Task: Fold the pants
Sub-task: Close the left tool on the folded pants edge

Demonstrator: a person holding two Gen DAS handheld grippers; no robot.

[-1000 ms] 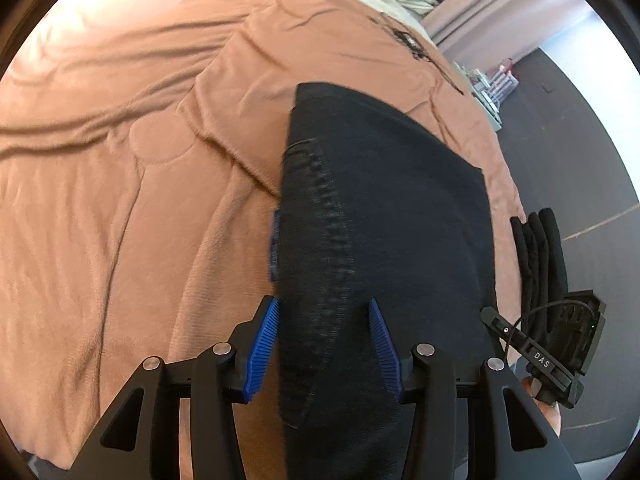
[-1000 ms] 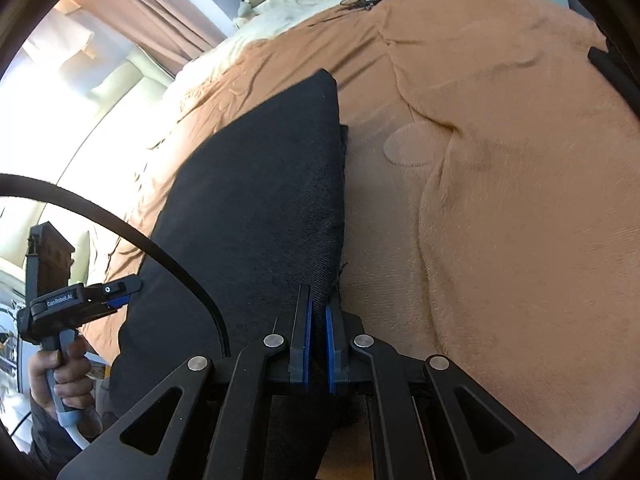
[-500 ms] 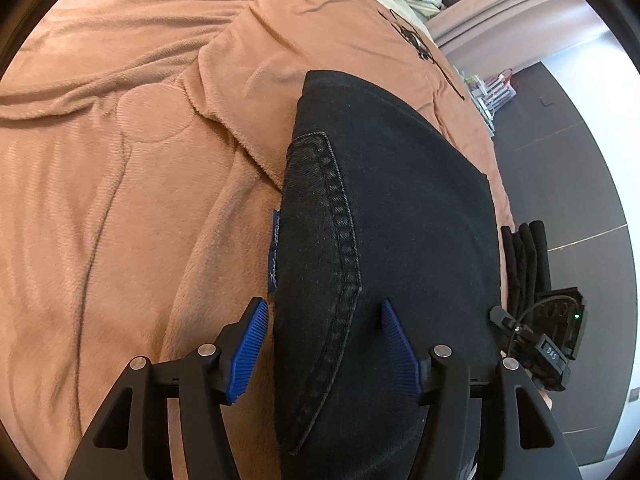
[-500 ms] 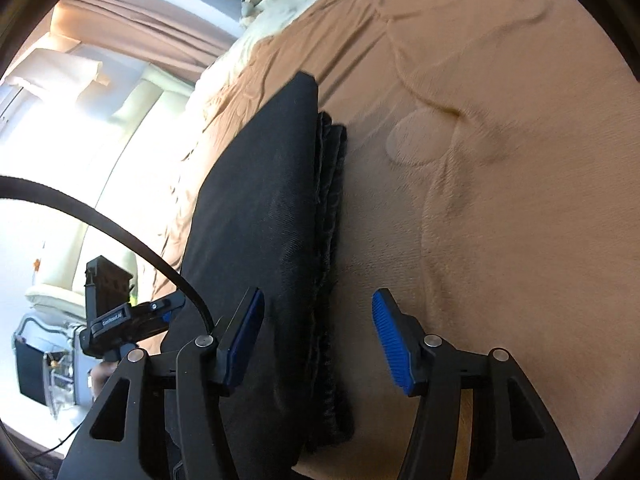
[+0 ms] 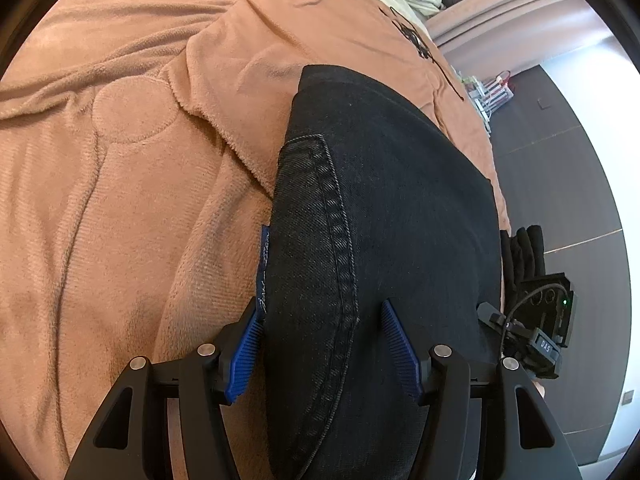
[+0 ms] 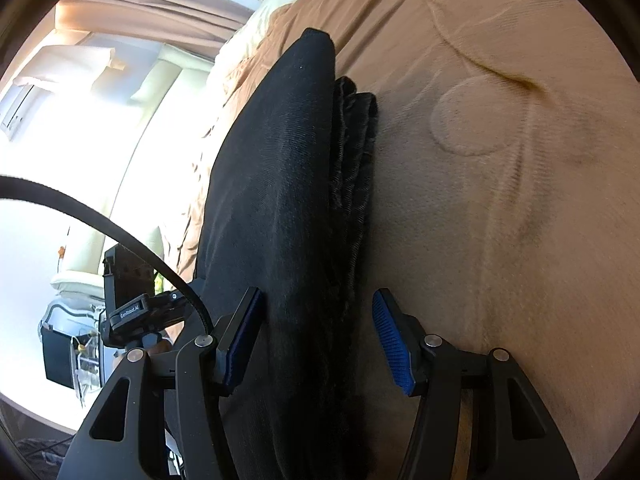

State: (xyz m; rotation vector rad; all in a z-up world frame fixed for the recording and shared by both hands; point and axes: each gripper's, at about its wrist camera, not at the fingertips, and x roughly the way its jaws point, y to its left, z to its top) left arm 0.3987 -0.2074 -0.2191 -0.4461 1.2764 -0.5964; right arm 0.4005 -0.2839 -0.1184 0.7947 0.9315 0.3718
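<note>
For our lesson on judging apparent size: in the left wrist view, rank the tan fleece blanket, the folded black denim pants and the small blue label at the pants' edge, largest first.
1. Tan fleece blanket
2. Folded black denim pants, though nearness to the camera inflates them
3. Small blue label
</note>
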